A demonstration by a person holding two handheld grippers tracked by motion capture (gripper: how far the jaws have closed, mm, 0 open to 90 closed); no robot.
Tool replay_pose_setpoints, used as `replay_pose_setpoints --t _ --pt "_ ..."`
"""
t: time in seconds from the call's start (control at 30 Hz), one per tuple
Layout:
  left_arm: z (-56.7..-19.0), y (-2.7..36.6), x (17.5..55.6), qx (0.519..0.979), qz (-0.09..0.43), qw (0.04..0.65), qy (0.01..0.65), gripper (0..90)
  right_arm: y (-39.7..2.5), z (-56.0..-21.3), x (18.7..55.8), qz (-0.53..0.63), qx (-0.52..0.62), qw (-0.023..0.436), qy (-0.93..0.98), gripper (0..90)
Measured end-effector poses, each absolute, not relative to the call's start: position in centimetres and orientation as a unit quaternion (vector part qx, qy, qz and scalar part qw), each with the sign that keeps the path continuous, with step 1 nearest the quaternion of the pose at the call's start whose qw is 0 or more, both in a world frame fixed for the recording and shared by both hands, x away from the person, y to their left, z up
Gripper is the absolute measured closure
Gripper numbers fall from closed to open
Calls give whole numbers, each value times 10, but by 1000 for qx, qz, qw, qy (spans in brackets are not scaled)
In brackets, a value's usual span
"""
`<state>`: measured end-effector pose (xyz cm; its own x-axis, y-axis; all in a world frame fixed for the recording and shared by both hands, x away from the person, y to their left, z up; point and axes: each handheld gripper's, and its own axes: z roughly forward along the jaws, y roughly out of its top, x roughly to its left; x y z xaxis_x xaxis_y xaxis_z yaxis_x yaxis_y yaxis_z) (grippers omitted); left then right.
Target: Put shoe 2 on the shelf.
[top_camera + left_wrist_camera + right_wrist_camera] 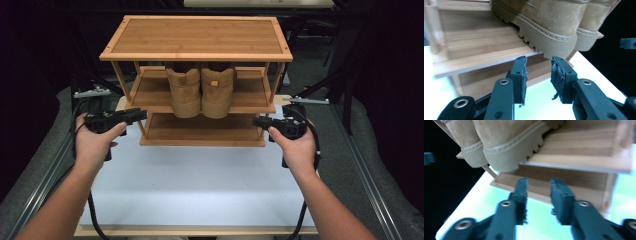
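A: Two boots stand side by side on the middle shelf of the rack (196,36), heels out over its front edge. The left boot (184,92) and right boot (218,91) touch along their inner sides.

B: And the grippers?

A: Both empty. The left gripper (142,114) hangs at about 9 o'clock from the pair, off the rack's front left corner, jaws apart with a clear gap and nothing between them. The right gripper (257,121) mirrors it at about 3 o'clock, jaws parted by much the same gap.

B: Which way do the boots lie from each?

A: In the left gripper view, the left boot's heel (554,45) sits just above and ahead of the left gripper's tips (539,65), near but apart. In the right gripper view, the right boot's sole (511,152) is up at about 11 o'clock from the right gripper's tips (539,185), also apart.

B: Long axis?

A: Each boot runs front to back, from 6 to 12 o'clock on the table (200,185). The grippers point inward across that line.

B: So each hand is nearer its own boot?

A: Yes. I judge that each gripper needs to rise and close in on its nearer heel.
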<state>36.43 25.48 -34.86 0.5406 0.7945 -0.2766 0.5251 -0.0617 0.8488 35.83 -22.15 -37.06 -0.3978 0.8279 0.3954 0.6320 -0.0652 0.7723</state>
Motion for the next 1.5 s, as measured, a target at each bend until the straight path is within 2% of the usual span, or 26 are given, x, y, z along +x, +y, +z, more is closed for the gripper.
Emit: replay_pose_setpoints --t 0.2,0.43,0.63,0.73,0.83,0.93,1.03,1.2,1.23,1.5 --pt "-365 282 341 714 133 504 467 558 -245 -391 332 485 545 119 674 554" --pt "-415 310 317 707 161 485 489 513 -269 -432 308 446 561 145 682 499" --pt "-462 313 308 720 174 446 502 484 -280 -472 296 421 581 172 675 462" --pt "-486 312 307 719 164 441 512 472 -282 -488 292 402 587 174 681 453" --pt "-505 312 305 716 165 434 521 461 -280 -507 289 388 583 204 684 435" --pt "-521 313 302 717 171 425 525 454 -279 -520 286 377 580 209 691 430" --pt "-531 315 300 721 183 413 526 448 -278 -532 285 374 585 237 679 431" --pt "-546 320 300 728 177 403 526 447 -275 -545 282 377 592 246 669 429" --pt "-549 320 300 728 177 400 528 447 -272 -547 282 365 600 264 661 426" --pt "-562 316 307 737 186 377 529 428 -274 -556 283 353 598 259 671 407"
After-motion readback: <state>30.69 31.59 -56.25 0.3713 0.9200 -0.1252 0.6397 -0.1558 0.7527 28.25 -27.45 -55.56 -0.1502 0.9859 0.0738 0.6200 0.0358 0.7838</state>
